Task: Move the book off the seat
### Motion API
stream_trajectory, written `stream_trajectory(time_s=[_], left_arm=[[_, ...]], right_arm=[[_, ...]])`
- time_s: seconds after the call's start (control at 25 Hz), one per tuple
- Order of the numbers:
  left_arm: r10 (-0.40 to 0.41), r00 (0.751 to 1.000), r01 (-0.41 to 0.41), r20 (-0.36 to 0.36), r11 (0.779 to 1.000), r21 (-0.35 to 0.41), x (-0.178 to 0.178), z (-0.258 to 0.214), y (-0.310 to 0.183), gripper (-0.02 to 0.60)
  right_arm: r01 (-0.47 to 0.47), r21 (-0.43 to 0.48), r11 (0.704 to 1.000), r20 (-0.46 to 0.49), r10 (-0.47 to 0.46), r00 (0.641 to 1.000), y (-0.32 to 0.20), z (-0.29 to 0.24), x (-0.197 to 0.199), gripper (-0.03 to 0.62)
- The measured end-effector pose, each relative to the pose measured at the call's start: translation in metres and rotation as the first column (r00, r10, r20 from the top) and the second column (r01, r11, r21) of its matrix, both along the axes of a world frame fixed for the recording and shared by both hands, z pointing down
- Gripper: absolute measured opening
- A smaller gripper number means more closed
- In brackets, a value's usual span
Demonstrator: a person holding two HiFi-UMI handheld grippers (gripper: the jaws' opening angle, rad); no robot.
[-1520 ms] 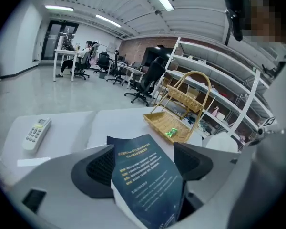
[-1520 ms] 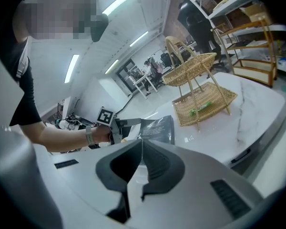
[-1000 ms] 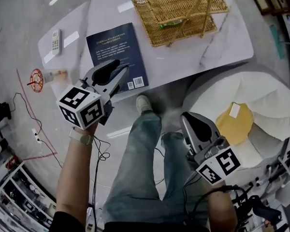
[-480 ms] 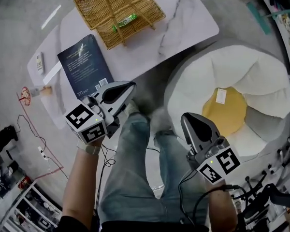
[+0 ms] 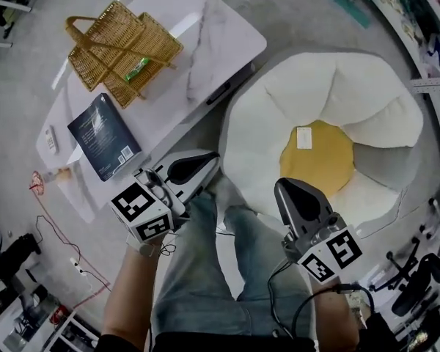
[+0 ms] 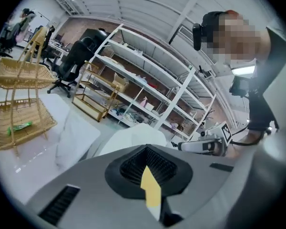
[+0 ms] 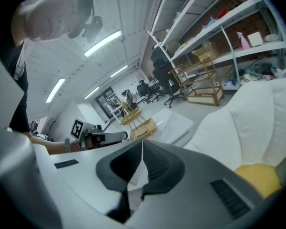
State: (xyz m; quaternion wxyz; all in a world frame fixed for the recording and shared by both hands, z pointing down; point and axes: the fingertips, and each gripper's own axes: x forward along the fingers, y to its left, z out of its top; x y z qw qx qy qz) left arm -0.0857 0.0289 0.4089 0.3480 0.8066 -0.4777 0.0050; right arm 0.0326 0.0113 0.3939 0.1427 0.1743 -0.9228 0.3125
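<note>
Head view: the dark blue book [image 5: 103, 136] lies flat on the white marble table [image 5: 213, 42], near its lower-left end and just below the wicker basket [image 5: 121, 50]; the round white seat [image 5: 279, 101] to the right carries only a yellow cushion [image 5: 315, 152] with a small white label; book and seat are well apart; the left gripper [image 5: 209, 163] and right gripper [image 5: 290, 191] are held over the person's legs, between table and seat, touching neither.

Left gripper view: the jaws are pressed together with nothing caught between them, only a yellow sliver showing at the seam; basket and table edge sit to the left, the pale bulk of the seat rises ahead, and white shelving [image 6: 148, 94] fills the background; the book is out of this view.

Right gripper view: these jaws likewise meet along a thin seam and carry nothing; the seat's white padding and a corner of the yellow cushion lie to the right, while the other gripper and the basket show beyond; no book here either.

Judged from this, the job looks finished: the book rests on the table, the seat is free of it, and nothing remains beyond lowering both empty tools.
</note>
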Motion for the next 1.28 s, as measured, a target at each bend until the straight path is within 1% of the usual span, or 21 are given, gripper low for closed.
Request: stream_trajectory(time_s=[0.2, 0.32, 0.4, 0.56, 0.64, 0.8, 0.92, 1.04, 1.2, 1.28], left_arm=[[0.07, 0.998, -0.07, -0.004, 0.998, 0.007, 0.041, -0.024, -0.012, 0.005], [0.102, 0.994, -0.101, -0.042, 0.995, 0.018, 0.052, -0.043, -0.016, 0.005], [0.123, 0.991, -0.122, -0.052, 0.992, 0.028, 0.059, -0.058, -0.016, 0.005], [0.133, 0.989, -0.13, -0.069, 0.99, 0.057, 0.073, -0.088, -0.023, 0.005], [0.162, 0.985, -0.157, -0.067, 0.985, 0.071, 0.082, -0.105, -0.025, 0.005], [0.229, 0.971, -0.22, -0.067, 0.969, 0.115, 0.1, -0.145, -0.026, 0.005], [0.248, 0.967, -0.237, -0.065, 0.961, 0.145, 0.105, -0.173, -0.028, 0.005], [0.249, 0.967, -0.24, -0.045, 0.959, 0.152, 0.104, -0.196, -0.027, 0.005], [0.249, 0.968, -0.24, -0.027, 0.953, 0.187, 0.104, -0.231, -0.024, 0.005], [0.259, 0.965, -0.249, -0.026, 0.947, 0.203, 0.104, -0.243, -0.022, 0.005]], right_arm=[[-0.094, 0.025, 0.995, 0.002, 0.094, 0.996, -0.008, -0.028, 0.034, 0.017], [-0.141, 0.051, 0.989, 0.008, 0.141, 0.99, -0.011, -0.046, 0.042, 0.017], [-0.171, 0.061, 0.983, 0.015, 0.17, 0.985, -0.012, -0.058, 0.047, 0.017], [-0.215, 0.091, 0.972, 0.025, 0.213, 0.977, -0.019, -0.086, 0.055, 0.017], [-0.242, 0.104, 0.965, 0.03, 0.24, 0.97, -0.019, -0.103, 0.059, 0.017], [-0.291, 0.126, 0.948, 0.044, 0.288, 0.957, -0.02, -0.138, 0.071, 0.017], [-0.318, 0.151, 0.936, 0.056, 0.313, 0.948, -0.021, -0.161, 0.076, 0.017], [-0.336, 0.17, 0.926, 0.069, 0.328, 0.942, -0.019, -0.185, 0.077, 0.016], [-0.376, 0.164, 0.912, 0.121, 0.36, 0.925, -0.015, -0.221, 0.081, 0.017], [-0.39, 0.182, 0.903, 0.133, 0.37, 0.919, -0.016, -0.234, 0.082, 0.017]])
